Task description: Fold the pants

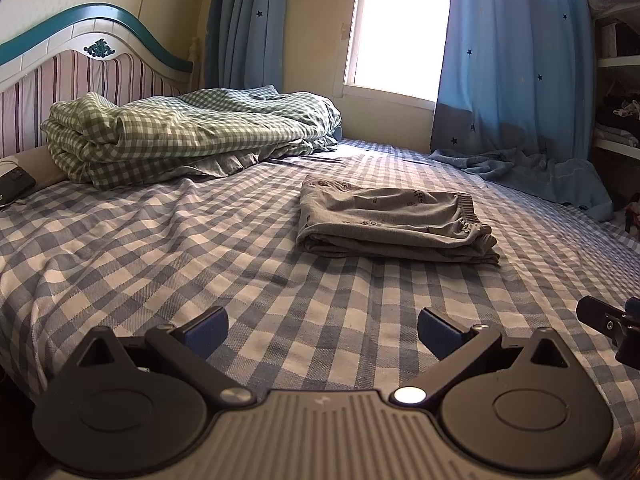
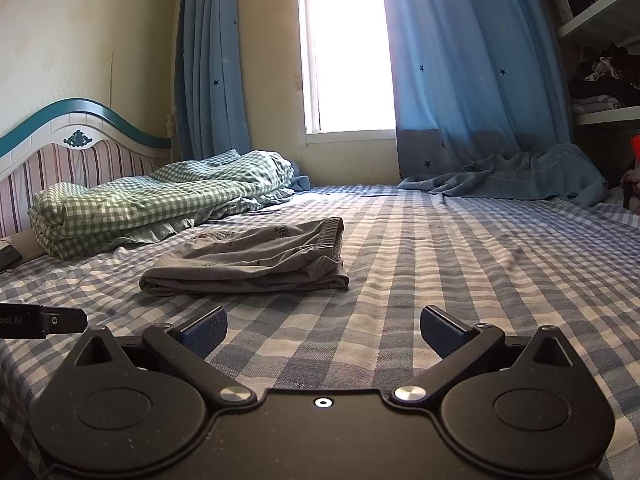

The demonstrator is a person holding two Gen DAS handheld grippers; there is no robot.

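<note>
Grey printed pants (image 1: 392, 224) lie folded into a compact stack on the blue checked bed sheet (image 1: 200, 264), elastic waistband toward the right. In the right wrist view the same pants (image 2: 256, 262) sit ahead and to the left. My left gripper (image 1: 322, 330) hovers open over the sheet, short of the pants, holding nothing. My right gripper (image 2: 324, 330) is open too, empty, with the pants beyond its left finger. The tip of the other gripper shows at the right edge of the left wrist view and the left edge of the right wrist view.
A folded green checked quilt (image 1: 180, 136) lies by the striped headboard (image 1: 80, 76). A dark phone (image 1: 14, 186) rests at the bed's left edge. Blue star curtains (image 1: 516, 60) drape onto the bed's far right corner beside the window (image 1: 400, 28). Shelves (image 2: 604, 60) stand at right.
</note>
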